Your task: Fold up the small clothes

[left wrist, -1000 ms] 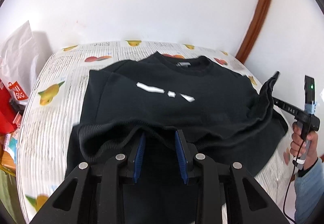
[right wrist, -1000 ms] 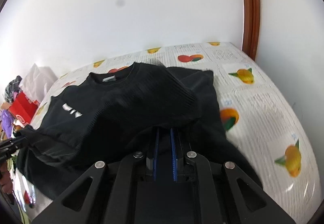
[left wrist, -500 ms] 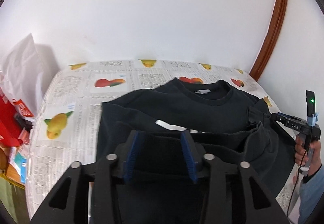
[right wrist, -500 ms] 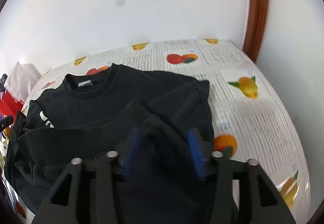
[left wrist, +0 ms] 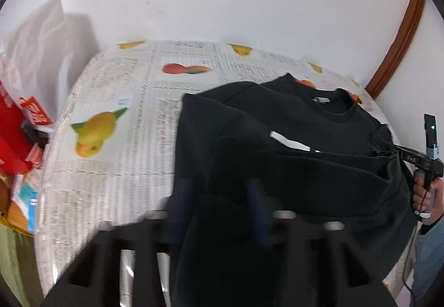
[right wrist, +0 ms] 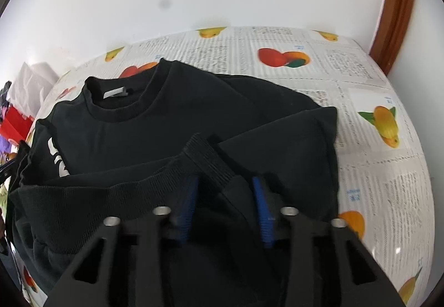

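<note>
Where we fold: black sweatshirt (right wrist: 172, 124) on table (right wrist: 360, 79).
Left gripper (left wrist: 219, 204): just closing around hem (left wrist: 305, 168); grip unclear to us.
Right gripper (right wrist: 226, 204): just closing, parted, cuff (right wrist: 211, 160) between.

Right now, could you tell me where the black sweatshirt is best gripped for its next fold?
Probably the ribbed hem band of the black sweatshirt, taken from the near edge. It is thick, lies folded up across the chest below the collar, and its edge stands slightly proud of the cloth beneath.

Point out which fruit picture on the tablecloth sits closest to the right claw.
The orange fruit print, half hidden under the black sweatshirt edge right of the right claw; the yellow print lies farther off.
</note>
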The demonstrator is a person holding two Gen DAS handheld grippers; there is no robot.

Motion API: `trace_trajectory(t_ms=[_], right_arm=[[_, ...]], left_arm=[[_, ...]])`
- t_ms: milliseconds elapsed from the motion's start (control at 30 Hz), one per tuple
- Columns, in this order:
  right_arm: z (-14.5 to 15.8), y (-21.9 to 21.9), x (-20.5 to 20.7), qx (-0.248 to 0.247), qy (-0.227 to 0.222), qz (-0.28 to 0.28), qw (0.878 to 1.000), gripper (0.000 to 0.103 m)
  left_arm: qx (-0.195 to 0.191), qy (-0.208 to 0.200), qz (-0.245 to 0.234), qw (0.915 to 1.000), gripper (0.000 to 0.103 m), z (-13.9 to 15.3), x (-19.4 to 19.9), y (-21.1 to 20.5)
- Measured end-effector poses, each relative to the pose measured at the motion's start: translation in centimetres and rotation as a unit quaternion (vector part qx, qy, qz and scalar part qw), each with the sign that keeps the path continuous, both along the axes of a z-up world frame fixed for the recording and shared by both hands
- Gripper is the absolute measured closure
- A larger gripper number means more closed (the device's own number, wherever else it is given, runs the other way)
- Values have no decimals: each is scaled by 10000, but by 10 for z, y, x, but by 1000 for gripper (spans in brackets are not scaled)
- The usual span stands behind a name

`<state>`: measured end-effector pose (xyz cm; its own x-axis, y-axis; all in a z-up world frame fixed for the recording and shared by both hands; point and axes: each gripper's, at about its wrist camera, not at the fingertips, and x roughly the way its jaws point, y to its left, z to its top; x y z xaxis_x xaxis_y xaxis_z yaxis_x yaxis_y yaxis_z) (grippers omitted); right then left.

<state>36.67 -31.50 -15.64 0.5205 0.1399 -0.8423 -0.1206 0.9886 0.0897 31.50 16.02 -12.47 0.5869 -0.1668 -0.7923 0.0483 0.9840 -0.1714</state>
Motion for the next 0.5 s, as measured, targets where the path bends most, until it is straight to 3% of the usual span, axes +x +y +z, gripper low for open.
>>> trace_trajectory(t_ms=[33, 67, 200, 267, 333, 500], right_arm=[[3, 1, -2, -8, -85, 46, 10000, 85], [7, 0, -4, 60, -183, 92, 9998, 89], [51, -27, -31, 490, -1345, 56, 9897, 91], [68, -56, -37, 1111, -1683, -283, 9791, 91], [70, -75, -35, 1604, -1780, -573, 9692, 90], [42, -67, -13, 984, -1459, -955, 9798, 90]], left_arm=[[87, -80, 19, 9999, 89, 3, -1, -2], [154, -197, -3, 9997, 90, 7, -2, -5], [102, -507, 193, 9985, 91, 25, -6, -3], [-103, -648, 285, 9974, 91, 30, -4, 1], [-180, -673, 352, 9969, 91, 30, 1, 0], [88, -824, 436, 9956, 91, 23, 13, -14]])
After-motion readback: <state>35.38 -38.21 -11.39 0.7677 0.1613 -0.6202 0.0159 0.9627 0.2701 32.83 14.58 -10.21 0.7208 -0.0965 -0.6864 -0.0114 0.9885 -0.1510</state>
